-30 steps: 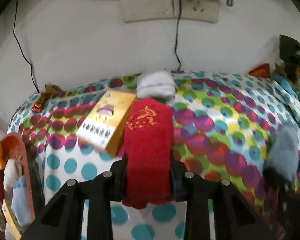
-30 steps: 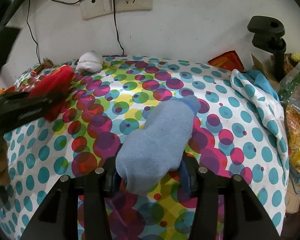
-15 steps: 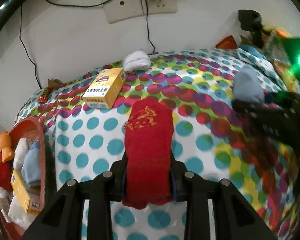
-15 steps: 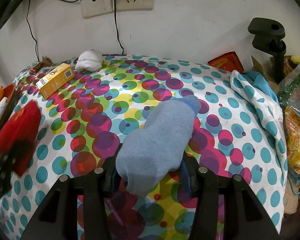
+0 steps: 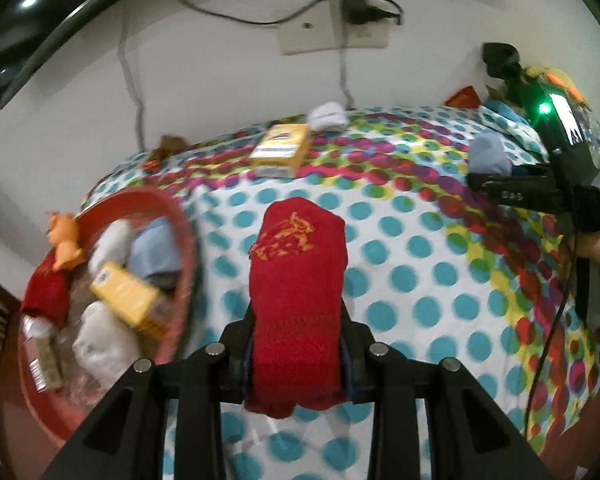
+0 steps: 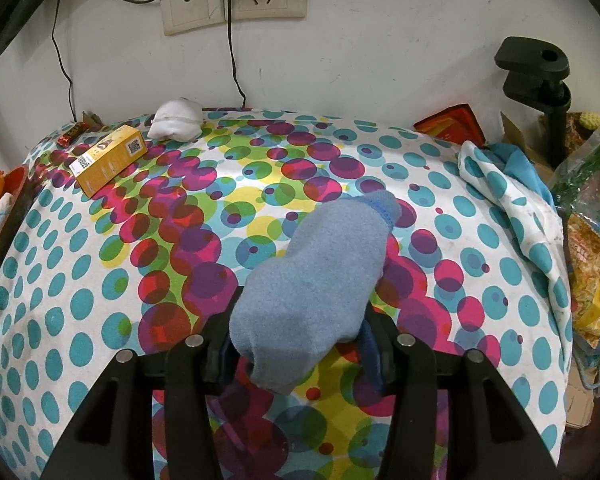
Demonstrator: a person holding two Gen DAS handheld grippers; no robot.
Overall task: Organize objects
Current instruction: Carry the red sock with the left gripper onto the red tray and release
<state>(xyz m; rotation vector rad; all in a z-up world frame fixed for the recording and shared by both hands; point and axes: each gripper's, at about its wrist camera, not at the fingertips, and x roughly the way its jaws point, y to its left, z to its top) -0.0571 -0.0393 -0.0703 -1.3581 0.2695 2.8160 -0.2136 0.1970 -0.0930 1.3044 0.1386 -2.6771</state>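
Observation:
My left gripper (image 5: 298, 354) is shut on a red sock (image 5: 298, 280) with gold embroidery, held above the dotted tablecloth just right of a red basket (image 5: 186, 248). The basket holds socks, a yellow box and an orange toy. My right gripper (image 6: 300, 354) is shut on a light blue sock (image 6: 312, 272) above the cloth's middle; it also shows at the right of the left wrist view (image 5: 490, 156). A yellow box (image 6: 108, 158) and a white sock (image 6: 178, 118) lie near the back wall.
The table with the dotted cloth (image 6: 80, 300) stands against a white wall with sockets (image 6: 236, 4) and cables. A red packet (image 6: 450, 124), a black clamp (image 6: 540, 76), a bunched cloth (image 6: 508, 184) and snack bags (image 6: 592, 232) crowd the right side.
My left gripper has pulled back and swung left with the red sock, bringing the red basket into view beside it. The right gripper with the blue sock has stayed put.

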